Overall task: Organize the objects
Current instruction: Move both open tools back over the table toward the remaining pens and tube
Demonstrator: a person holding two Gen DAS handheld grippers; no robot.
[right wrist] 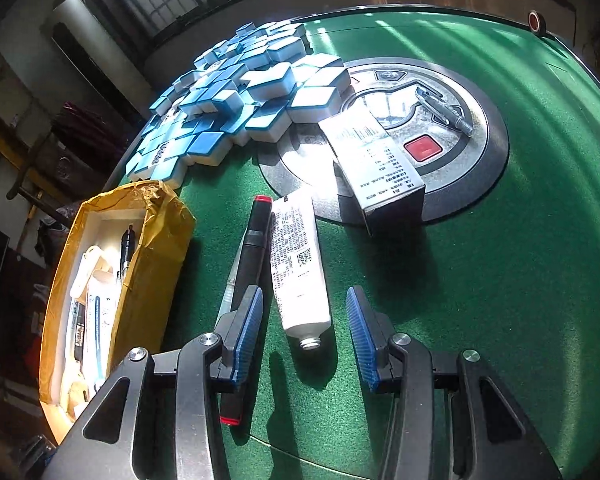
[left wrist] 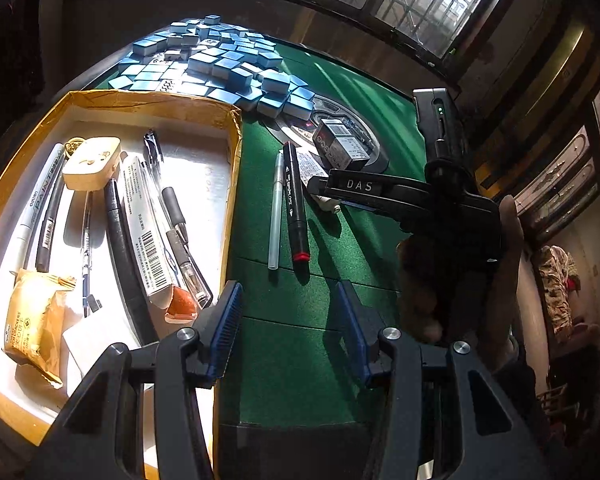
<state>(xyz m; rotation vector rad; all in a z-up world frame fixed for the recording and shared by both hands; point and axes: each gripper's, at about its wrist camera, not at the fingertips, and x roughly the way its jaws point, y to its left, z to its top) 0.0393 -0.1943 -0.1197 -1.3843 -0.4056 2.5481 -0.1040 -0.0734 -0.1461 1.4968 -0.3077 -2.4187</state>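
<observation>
My right gripper is open and hangs low over the green felt. A white uncapped tube lies between its fingers, clear of both pads. A black marker with red ends lies just left of the tube, partly under the left finger. In the left wrist view my left gripper is open with nothing in it, beside the yellow cardboard box. The marker and a pale pen lie ahead of it. The right gripper, held by a hand, covers most of the tube.
The box holds several pens, a carton and a snack packet. A heap of blue mahjong tiles fills the far left of the table. A small printed carton and a metal pen rest on the centre disc.
</observation>
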